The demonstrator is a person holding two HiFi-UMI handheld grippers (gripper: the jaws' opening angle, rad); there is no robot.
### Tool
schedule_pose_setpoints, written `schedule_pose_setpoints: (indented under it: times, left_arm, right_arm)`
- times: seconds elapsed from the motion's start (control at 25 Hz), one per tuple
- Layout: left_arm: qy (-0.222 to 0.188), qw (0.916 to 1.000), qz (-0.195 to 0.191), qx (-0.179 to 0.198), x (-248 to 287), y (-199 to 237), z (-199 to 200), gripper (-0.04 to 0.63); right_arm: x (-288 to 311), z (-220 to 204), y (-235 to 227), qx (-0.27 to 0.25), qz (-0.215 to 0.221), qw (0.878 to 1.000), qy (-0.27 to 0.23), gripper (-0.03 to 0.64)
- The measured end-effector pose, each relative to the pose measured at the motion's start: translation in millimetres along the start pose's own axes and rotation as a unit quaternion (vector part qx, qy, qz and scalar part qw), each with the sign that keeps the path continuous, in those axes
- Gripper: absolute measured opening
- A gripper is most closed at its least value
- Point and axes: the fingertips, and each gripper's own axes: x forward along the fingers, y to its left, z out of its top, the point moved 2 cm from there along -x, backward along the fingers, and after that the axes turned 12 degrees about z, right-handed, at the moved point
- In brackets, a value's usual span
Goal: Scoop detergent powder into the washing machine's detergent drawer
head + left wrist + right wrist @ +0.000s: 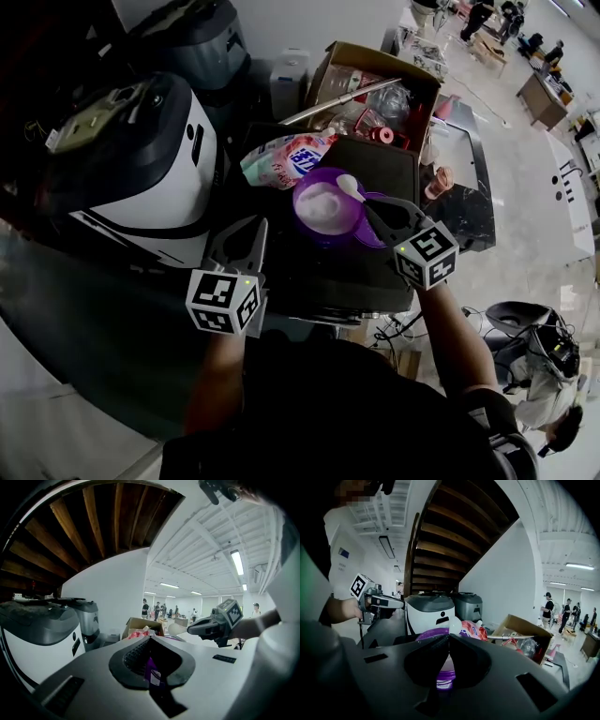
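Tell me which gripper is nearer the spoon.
Right. The right gripper grips the spoon over the bowl; the left gripper is at the bowl's left side, apart from the spoon.

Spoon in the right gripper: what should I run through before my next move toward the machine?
1. Grip on the white spoon: ok. The right gripper has its jaws shut on the handle.
2. Spoon position: ok. In the head view it sits over the rim of the purple bowl.
3. Supply: ok. There is white powder in the bowl.
4. Spoon loaded: cannot tell.
5. Detergent drawer open and reachable: cannot tell. No drawer shows on the white appliance at the left.
6. Left gripper out of the way: ok. Its jaws are together and it is apart from the bowl, on its left.
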Motion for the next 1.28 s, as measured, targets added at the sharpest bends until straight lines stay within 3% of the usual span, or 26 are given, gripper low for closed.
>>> schedule_pose_setpoints:
  times: [0.24, 0.52, 0.92, 1.28]
  left_arm:
    - [0.006, 0.9999, -0.012, -0.008, -4, 5, -12, 0.008]
    - [0.012, 0.9997, -0.013, -0.015, -12, 10, -22, 0.008]
    - [0.017, 0.9996, -0.011, -0.021, -22, 12, -31, 0.008]
    - [0.028, 0.9991, -0.008, -0.031, -22, 18, -42, 0.008]
  right_arm:
    - [22, -13, 0, -0.026, 0.005, 0.997, 0.071, 0.018]
    - [38, -14, -1, -0.054, 0.007, 0.992, 0.115, 0.02]
    - [56, -24, -10, -0.101, 0.021, 0.975, 0.197, 0.02]
    - [68, -34, -16, -0.11, 0.029, 0.963, 0.244, 0.018]
